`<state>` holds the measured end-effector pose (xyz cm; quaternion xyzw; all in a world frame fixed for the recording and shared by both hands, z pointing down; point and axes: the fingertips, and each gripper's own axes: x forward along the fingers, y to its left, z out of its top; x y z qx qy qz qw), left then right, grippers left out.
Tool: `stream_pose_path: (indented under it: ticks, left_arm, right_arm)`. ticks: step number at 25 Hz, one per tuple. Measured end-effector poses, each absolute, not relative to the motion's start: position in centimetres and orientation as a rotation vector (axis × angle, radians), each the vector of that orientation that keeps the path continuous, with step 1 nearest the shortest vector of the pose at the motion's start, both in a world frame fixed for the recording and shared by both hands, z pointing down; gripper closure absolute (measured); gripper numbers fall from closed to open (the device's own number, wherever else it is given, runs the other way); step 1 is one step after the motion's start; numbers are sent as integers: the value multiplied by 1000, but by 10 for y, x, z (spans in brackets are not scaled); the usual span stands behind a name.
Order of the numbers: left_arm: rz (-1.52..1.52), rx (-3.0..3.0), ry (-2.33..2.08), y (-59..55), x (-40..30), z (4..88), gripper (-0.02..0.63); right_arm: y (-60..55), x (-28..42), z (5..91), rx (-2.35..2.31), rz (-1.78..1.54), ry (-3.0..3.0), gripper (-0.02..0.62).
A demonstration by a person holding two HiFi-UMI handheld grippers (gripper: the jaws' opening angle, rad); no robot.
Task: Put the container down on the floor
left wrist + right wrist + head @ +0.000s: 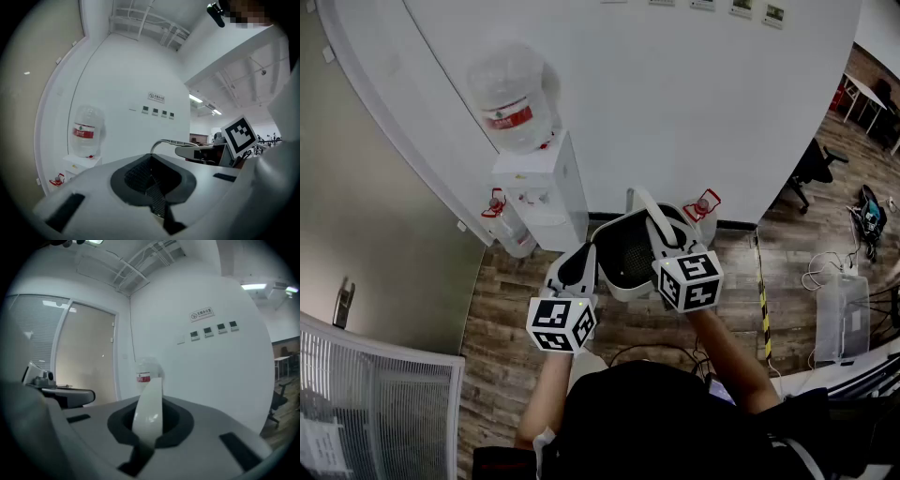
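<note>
Near end: person's forearms (pixel 727 361) run out to the two marker cubes, left one (pixel 562 323) and right one (pixel 687 279). Left gripper (pixel 579 261) has its jaws clenched together; its own view (pixel 157 197) shows nothing between them, and from the head view its tip sits just beside the container's left rim, contact unclear. Right gripper (pixel 661 230) is clamped on the white handle (pixel 649 208); in the right gripper view the band (pixel 149 404) runs straight up through the closed jaws (pixel 146 434). The container (pixel 619 286), white shell with dark mesh inside, hangs from that handle between the two grippers, up off the wood floor (pixel 506 319), not set down. Black cable (pixel 661 354) lies on the floor below it. Behind it: white water dispenser (pixel 546 192) against the wall (pixel 694 103), big bottle (pixel 514 98) on top, one spare bottle (pixel 511 232) at its left foot, another (pixel 701 214) to the right of the container. Far right: office chair (pixel 811 167).
</note>
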<state>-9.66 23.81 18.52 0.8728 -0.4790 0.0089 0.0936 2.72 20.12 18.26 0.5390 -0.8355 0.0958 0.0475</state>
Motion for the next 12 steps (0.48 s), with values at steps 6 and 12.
stream_pose_path:
  ticks: [6,12]
  left_arm:
    - [24,2583,-1418,239,-95,186,592]
    - [0,2579,-1431,240,-95,182,592]
  right_arm:
    - [203,26,184,1634,298,-2549,568]
    - [205,30,185,1643,309,-2551,568]
